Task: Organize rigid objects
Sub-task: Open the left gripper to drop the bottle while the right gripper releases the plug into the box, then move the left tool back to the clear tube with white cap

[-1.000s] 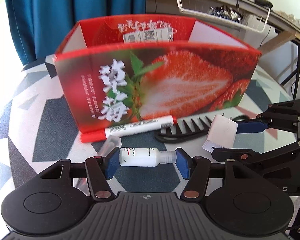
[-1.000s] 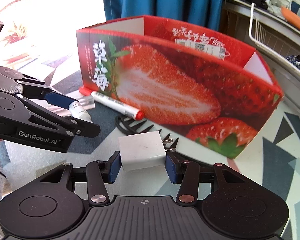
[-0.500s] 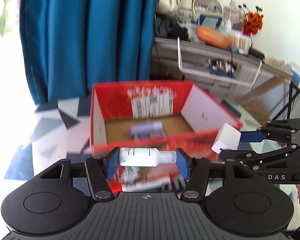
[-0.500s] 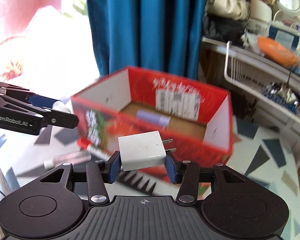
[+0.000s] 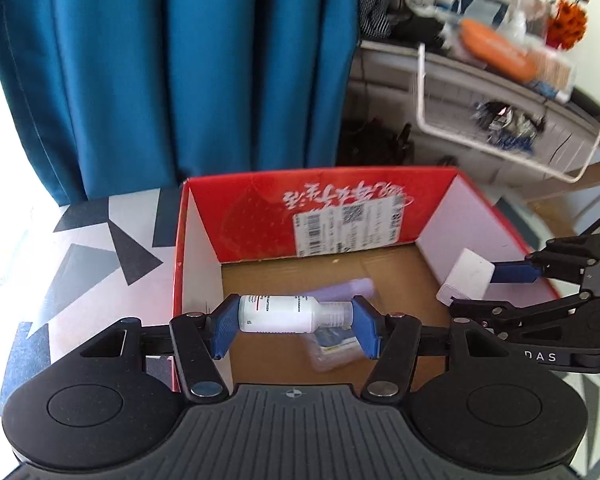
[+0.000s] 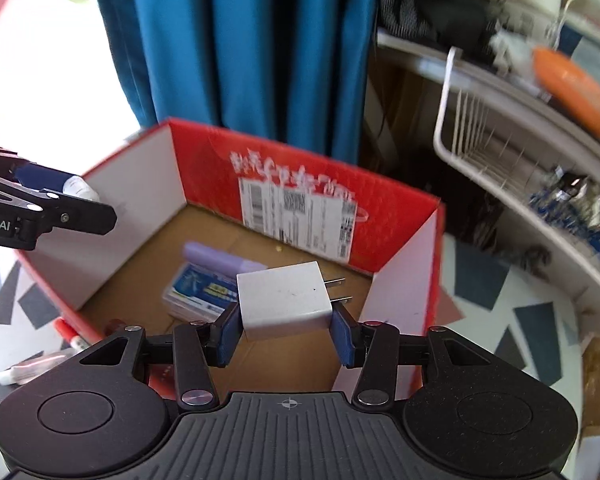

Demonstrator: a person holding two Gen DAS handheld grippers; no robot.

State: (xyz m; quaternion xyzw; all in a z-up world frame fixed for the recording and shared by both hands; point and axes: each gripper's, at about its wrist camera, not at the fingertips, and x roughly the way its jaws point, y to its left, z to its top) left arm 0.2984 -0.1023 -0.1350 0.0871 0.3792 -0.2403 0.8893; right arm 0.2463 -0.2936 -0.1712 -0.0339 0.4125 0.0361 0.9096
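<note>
My left gripper (image 5: pixel 296 318) is shut on a small white bottle (image 5: pixel 278 314) held sideways, above the open red strawberry box (image 5: pixel 260 216). My right gripper (image 6: pixel 286 322) is shut on a white plug adapter (image 6: pixel 282 300), prongs to the right, also over the box (image 6: pixel 400 208). In the left wrist view the right gripper (image 5: pixel 496 288) carries the adapter (image 5: pixel 466 282) at the box's right side. The left gripper (image 6: pixel 56 196) with the bottle (image 6: pixel 80 188) shows at the left of the right wrist view. A purple tube (image 6: pixel 216 258) and a blue-labelled packet (image 6: pixel 198 292) lie on the box floor.
A red-and-white marker (image 6: pixel 70 334) and a clear tube (image 6: pixel 28 368) lie on the patterned table (image 5: pixel 100 248) in front of the box. Blue curtain (image 5: pixel 180 60) hangs behind. A cluttered shelf with a white wire basket (image 6: pixel 480 148) stands at the right.
Both grippers have lifted from the table in front of the box and moved forward over its open top, each still gripping its object. The box interior is now visible.
</note>
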